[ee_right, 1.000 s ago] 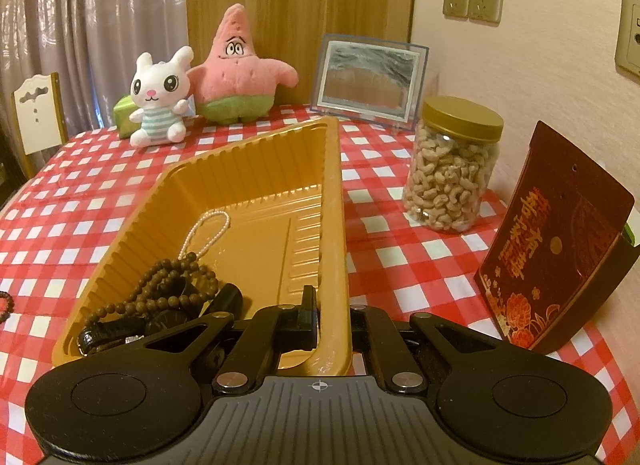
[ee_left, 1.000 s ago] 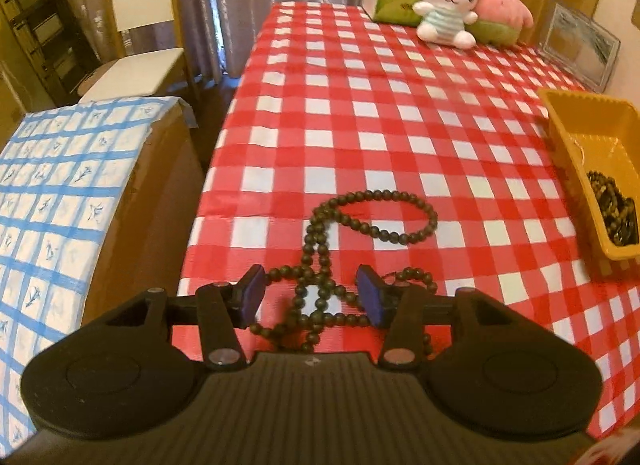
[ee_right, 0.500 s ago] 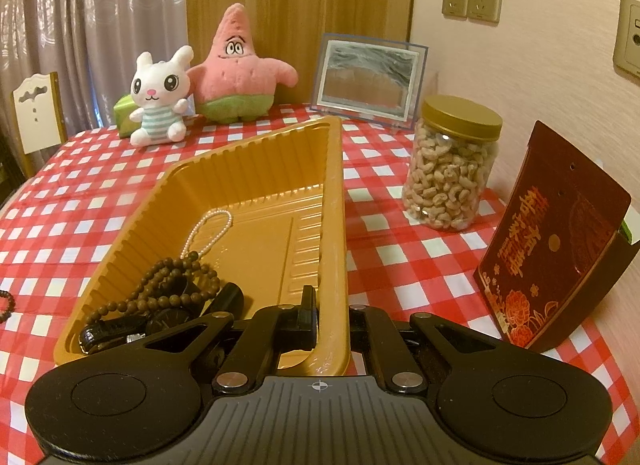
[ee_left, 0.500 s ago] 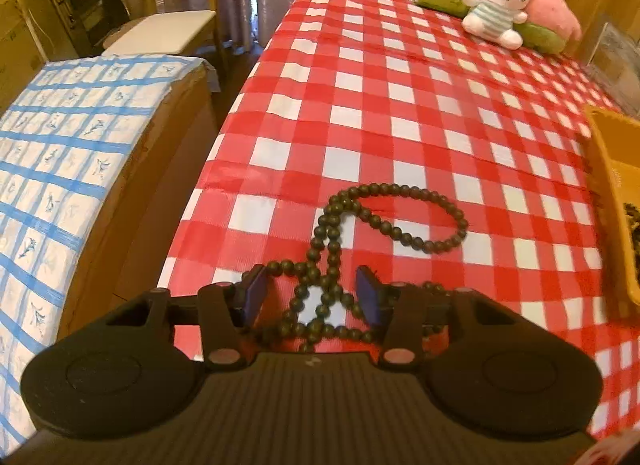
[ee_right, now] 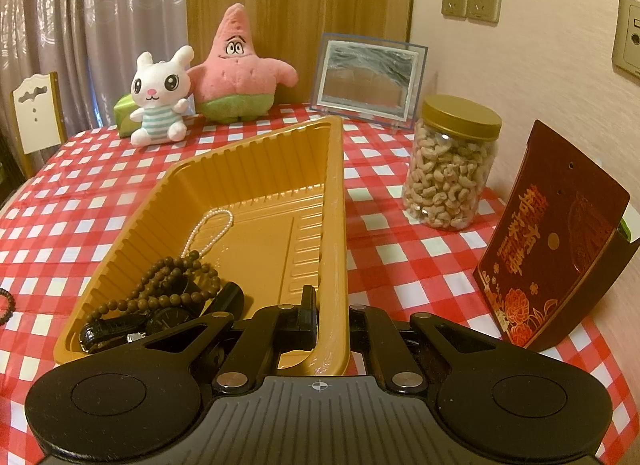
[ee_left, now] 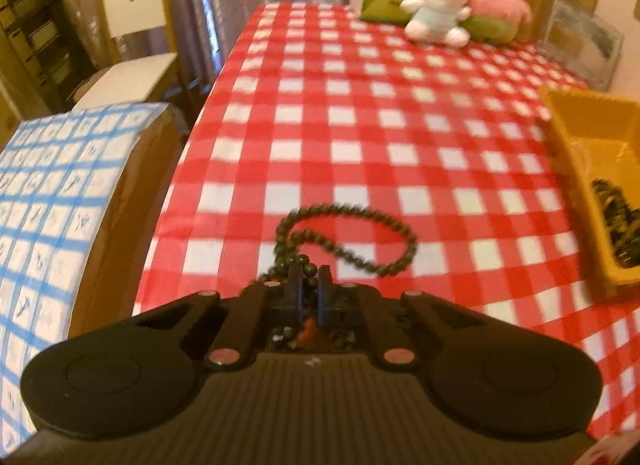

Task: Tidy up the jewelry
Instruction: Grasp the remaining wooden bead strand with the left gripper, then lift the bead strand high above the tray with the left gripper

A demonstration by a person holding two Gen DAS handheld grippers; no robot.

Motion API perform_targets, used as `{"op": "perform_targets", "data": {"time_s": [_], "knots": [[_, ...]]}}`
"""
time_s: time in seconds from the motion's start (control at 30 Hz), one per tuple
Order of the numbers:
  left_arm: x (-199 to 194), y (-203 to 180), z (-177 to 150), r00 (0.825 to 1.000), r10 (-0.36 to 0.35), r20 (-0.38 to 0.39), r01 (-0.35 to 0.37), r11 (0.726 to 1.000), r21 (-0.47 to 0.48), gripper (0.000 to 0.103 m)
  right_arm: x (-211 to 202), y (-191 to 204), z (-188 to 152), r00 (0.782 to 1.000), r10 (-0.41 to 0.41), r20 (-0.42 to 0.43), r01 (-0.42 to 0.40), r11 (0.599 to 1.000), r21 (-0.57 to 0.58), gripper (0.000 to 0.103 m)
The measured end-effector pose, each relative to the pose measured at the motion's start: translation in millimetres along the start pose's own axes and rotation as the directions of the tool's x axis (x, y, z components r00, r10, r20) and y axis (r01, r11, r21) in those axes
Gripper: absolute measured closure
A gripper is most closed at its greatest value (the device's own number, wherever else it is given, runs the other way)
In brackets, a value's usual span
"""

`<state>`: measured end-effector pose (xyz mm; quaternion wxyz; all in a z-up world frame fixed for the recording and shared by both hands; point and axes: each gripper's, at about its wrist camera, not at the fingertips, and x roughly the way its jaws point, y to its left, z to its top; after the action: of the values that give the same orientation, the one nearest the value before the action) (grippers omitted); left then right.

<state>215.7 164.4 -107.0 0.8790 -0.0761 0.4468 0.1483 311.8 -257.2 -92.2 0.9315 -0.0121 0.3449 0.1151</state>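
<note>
My left gripper (ee_left: 309,285) is shut on a dark bead necklace (ee_left: 352,233); its far loop trails over the red checked tablecloth (ee_left: 340,113). My right gripper (ee_right: 330,313) is shut on the near right rim of the yellow tray (ee_right: 334,201). In the tray lie a brown bead string (ee_right: 168,277), a black watch (ee_right: 132,325) and a small pearl strand (ee_right: 210,229). The tray also shows at the right edge of the left wrist view (ee_left: 576,145).
A white bunny plush (ee_right: 160,101), a pink starfish plush (ee_right: 238,69) and a picture frame (ee_right: 368,79) stand at the table's far end. A jar of cashews (ee_right: 452,163) and a dark red box (ee_right: 556,241) stand right of the tray. A blue-checked surface (ee_left: 52,201) lies left of the table.
My left gripper has closed on the bead necklace and pulled its near part together. The view has tilted up a little. My right gripper has not moved.
</note>
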Motion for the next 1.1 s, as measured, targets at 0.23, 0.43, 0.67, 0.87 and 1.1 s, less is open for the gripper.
{"op": "perform_targets", "data": {"time_s": [0.23, 0.43, 0.67, 0.87, 1.1], "knots": [[-53, -1, 36, 0.99, -0.069, 0.121, 0.063, 0.997, 0.047, 0.097, -1, 1, 0, 1.0, 0.003, 0.001, -0.003, 1.0, -0.002, 0.099], [-112, -7, 70, 0.953, -0.139, 0.268, 0.121, 0.989, 0.082, 0.097, -1, 1, 0, 1.0, 0.005, 0.003, -0.005, 1.0, 0.003, 0.099], [-167, -22, 106, 0.893, -0.215, 0.396, 0.171, 0.975, 0.144, 0.097, -1, 1, 0, 1.0, 0.005, 0.002, -0.005, 1.0, 0.004, 0.099], [-206, -37, 135, 0.839, -0.284, 0.464, 0.213, 0.956, 0.201, 0.097, -1, 1, 0, 1.0, 0.007, 0.002, -0.007, 1.0, 0.004, 0.099], [-240, -59, 159, 0.763, -0.381, 0.523, 0.268, 0.922, 0.281, 0.097, -1, 1, 0, 1.0, 0.007, 0.002, -0.007, 1.0, 0.007, 0.099]]}}
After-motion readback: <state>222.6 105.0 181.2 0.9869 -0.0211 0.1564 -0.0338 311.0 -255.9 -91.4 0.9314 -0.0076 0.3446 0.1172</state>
